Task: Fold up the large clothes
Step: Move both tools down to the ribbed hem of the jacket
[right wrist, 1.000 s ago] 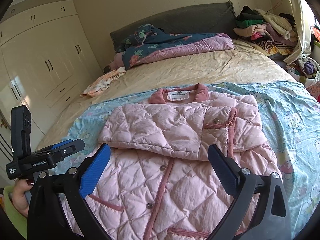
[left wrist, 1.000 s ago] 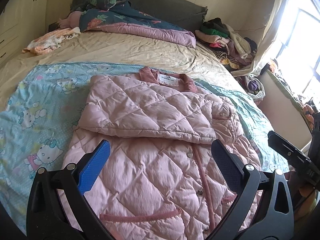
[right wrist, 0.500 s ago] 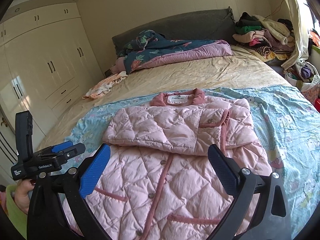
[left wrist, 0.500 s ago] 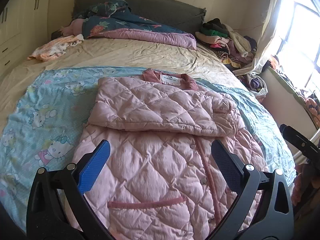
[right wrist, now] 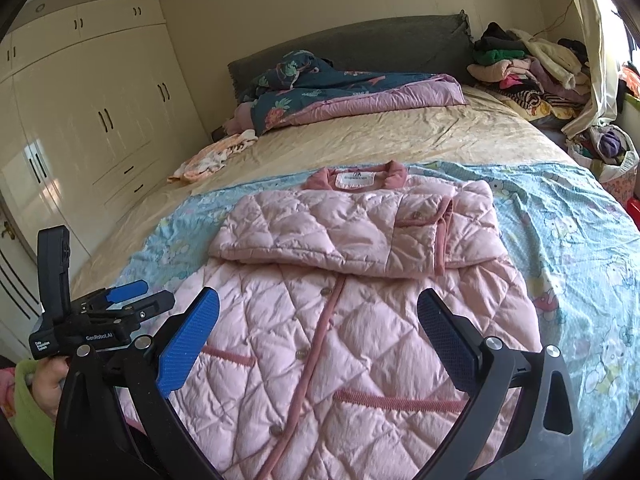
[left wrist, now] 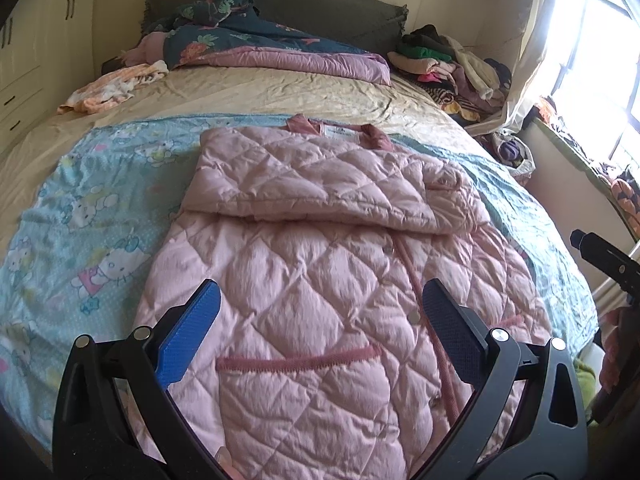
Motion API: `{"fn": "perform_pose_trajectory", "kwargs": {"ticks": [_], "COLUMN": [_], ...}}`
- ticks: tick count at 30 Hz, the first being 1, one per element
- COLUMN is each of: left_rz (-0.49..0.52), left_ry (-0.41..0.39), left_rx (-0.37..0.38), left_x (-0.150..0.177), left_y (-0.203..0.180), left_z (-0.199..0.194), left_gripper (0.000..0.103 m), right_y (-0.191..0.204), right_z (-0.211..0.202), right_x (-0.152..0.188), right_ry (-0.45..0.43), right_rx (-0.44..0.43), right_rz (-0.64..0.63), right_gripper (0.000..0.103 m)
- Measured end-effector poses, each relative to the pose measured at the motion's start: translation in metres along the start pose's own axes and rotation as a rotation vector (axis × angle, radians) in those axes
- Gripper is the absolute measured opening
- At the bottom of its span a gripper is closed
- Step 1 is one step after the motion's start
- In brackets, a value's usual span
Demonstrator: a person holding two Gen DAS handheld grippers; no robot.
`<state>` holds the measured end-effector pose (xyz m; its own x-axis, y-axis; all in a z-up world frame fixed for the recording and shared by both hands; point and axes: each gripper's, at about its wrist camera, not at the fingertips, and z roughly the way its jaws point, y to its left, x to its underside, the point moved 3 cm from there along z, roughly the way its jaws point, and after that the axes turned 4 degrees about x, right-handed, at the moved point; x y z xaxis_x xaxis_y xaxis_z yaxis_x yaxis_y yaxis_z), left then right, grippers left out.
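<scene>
You had one pink jacket point(right wrist: 344, 320) laid on one blue sheet point(right wrist: 568, 240), and two grippers, the left point(left wrist: 316, 332) and the right point(right wrist: 318, 332), each with two fingers spread wide. Farther up the bed there was one quilt point(right wrist: 348, 92), one small orange-and-white garment point(right wrist: 212, 158) and one heap of clothes point(right wrist: 528, 68). On the jacket you could count two pocket trims and five buttons down the placket in the right view.

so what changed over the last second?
Both open tongs, left and right, pulled back toward the hem of the pink quilted jacket; more lower jacket shows. Nothing gripped or released. Sleeves stay folded across the chest on the blue cartoon-print blanket.
</scene>
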<state>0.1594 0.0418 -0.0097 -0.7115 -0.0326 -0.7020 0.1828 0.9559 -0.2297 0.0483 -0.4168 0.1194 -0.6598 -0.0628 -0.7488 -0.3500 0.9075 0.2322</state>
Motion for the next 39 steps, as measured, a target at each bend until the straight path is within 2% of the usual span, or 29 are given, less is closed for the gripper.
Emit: {"fn": "perform_pose_trajectory", "kwargs": {"ticks": [6, 17, 39], "left_rz": [0.003, -0.008, -0.03], "left_ry": [0.009, 0.001, 0.031], "left_rx": [-0.009, -0.035, -0.131], "left_x": [0.014, 0.035, 0.084], "left_y": [0.003, 0.011, 0.047], "left_z": [-0.002, -0.01, -0.016], "left_gripper": [0.095, 0.095, 0.095], "right_y": [-0.003, -0.032, -0.107], "right_z": [-0.005, -0.018, -0.032], "right_x": [0.014, 0.038, 0.106], "right_ry": [0.008, -0.016, 0.06], "right_rx": [0.017, 0.108, 0.294], "right_rz": [0.002, 0.034, 0.093], "right_gripper": [0.099, 0.099, 0.099]}}
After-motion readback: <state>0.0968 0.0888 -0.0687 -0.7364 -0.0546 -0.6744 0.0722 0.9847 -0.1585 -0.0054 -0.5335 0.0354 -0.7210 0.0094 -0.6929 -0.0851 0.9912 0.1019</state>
